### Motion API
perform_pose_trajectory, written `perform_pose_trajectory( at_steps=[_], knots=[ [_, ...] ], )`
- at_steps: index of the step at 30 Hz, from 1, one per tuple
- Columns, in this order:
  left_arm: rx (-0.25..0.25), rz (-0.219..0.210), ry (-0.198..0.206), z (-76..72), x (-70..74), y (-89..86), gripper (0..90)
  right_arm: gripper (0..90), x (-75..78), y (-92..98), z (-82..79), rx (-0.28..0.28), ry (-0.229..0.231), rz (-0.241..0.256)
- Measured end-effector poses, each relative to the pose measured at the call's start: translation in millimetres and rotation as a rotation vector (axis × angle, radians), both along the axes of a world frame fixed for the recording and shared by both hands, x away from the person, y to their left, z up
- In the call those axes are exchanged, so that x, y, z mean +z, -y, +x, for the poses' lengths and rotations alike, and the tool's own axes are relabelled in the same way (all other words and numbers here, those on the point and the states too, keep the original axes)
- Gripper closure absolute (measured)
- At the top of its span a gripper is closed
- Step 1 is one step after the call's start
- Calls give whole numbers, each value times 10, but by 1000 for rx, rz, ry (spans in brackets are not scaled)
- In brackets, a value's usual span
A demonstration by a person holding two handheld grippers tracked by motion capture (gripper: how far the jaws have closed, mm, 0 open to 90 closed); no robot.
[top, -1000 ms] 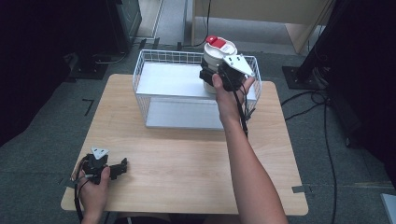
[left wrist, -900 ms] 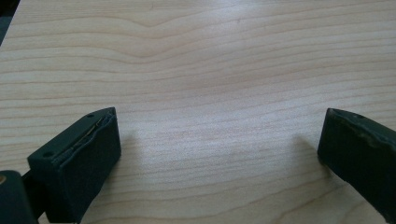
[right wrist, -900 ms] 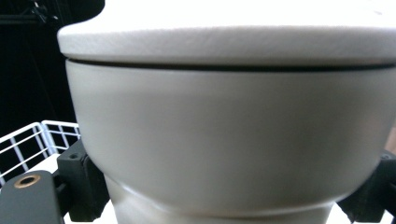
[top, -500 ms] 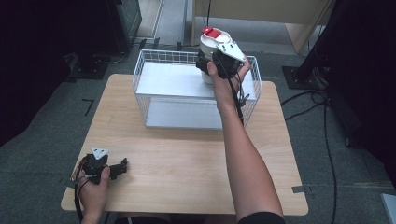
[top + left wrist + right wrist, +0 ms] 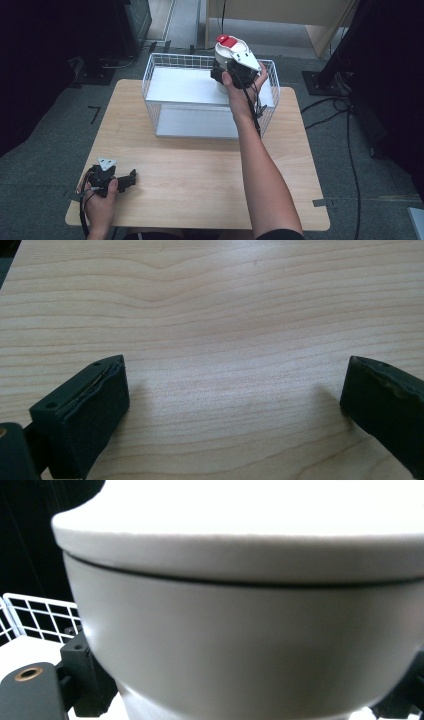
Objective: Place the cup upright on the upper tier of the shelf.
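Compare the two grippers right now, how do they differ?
The left gripper rests low on the wooden table, jaws wide open on nothing; the right gripper is raised over the wire basket, clamped on the white container. Both are hand-held.

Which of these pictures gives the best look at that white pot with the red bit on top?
The high view: the whole white pot, its red top, and the right gripper clamped on it over the wire basket. The right gripper view shows its grey-white side and lid edge close up. The left gripper view shows bare table.
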State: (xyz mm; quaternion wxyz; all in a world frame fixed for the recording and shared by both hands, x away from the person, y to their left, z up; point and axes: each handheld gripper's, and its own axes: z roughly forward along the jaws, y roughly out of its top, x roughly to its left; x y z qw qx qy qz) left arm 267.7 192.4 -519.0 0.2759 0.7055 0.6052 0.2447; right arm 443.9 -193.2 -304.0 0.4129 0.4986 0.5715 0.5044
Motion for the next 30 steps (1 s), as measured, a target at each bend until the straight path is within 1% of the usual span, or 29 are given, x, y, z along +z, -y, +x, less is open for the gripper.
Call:
perform_pose_trajectory(
  at_steps=[2, 4, 5, 8, 10, 12, 13, 15, 18, 21, 25, 27, 28, 30],
  knots=[
    [-1, 1, 0, 0, 0, 0, 0, 98, -8, 22, -16, -2, -7, -2],
    [0, -2, -1, 0, 0, 1, 0, 98, -27, 39, -11, -4, -35, -10],
    [0, -1, 0, -1, 0, 1, 0, 95, -38, 49, -11, 9, -43, -12],
    [0, 0, 0, 0, 0, 0, 0, 99, -39, 40, -15, 11, -38, -22],
    [0, 0, -1, 0, 0, 0, 0, 93, -28, 48, -24, 24, -46, -5],
    [0, -1, -1, 0, 0, 1, 0, 34, -32, 70, -27, 49, -59, 0],
    [0, -1, -1, 0, 0, 1, 0, 21, -39, 93, -35, 77, -64, 3],
    [0, -1, -1, 0, 0, 1, 0, 8, -54, 118, -57, 96, -72, -6],
    [0, -1, -1, 0, 0, 1, 0, 0, -74, 146, -80, 108, -79, -12],
    [-1, 0, -2, -1, 1, 0, 0, 0, -118, 191, -148, 113, -82, -9],
    [-2, 1, -2, -1, 1, -1, 0, 0, -174, 223, -228, 126, -82, -30],
    [-1, 0, -2, -1, 1, -1, 0, 0, -210, 242, -282, 128, -82, -31],
    [-1, 0, -2, -1, 1, -1, 0, 0, -210, 242, -282, 128, -82, -31],
    [-2, 1, -2, -1, 1, -1, 0, 0, -286, 284, -360, 127, -84, -27]
  ],
)
